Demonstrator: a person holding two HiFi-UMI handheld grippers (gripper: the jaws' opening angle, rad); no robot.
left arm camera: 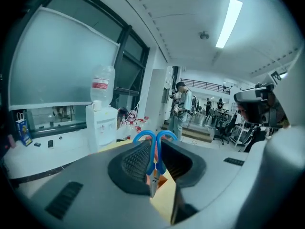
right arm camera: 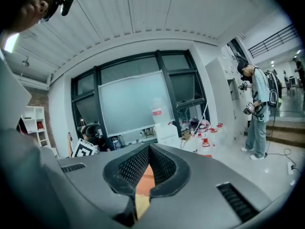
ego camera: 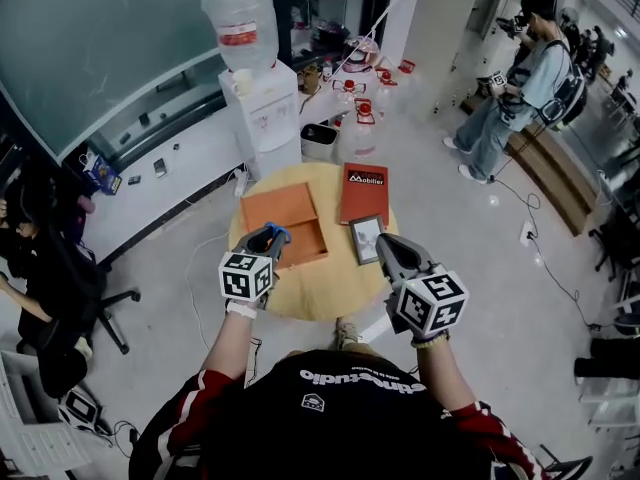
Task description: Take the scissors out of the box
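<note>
Scissors (left arm camera: 155,162), left gripper (ego camera: 271,236), near "Mobilier" book (ego camera: 364,192)

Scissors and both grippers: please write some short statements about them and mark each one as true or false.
1. The left gripper holds the blue-handled scissors between its fingers. True.
2. The scissors lie inside the orange box. False: they are in the left gripper.
3. The right gripper grips the red book. False: nothing is between its fingers.
4. The orange box stands on a round wooden table. True.
</note>
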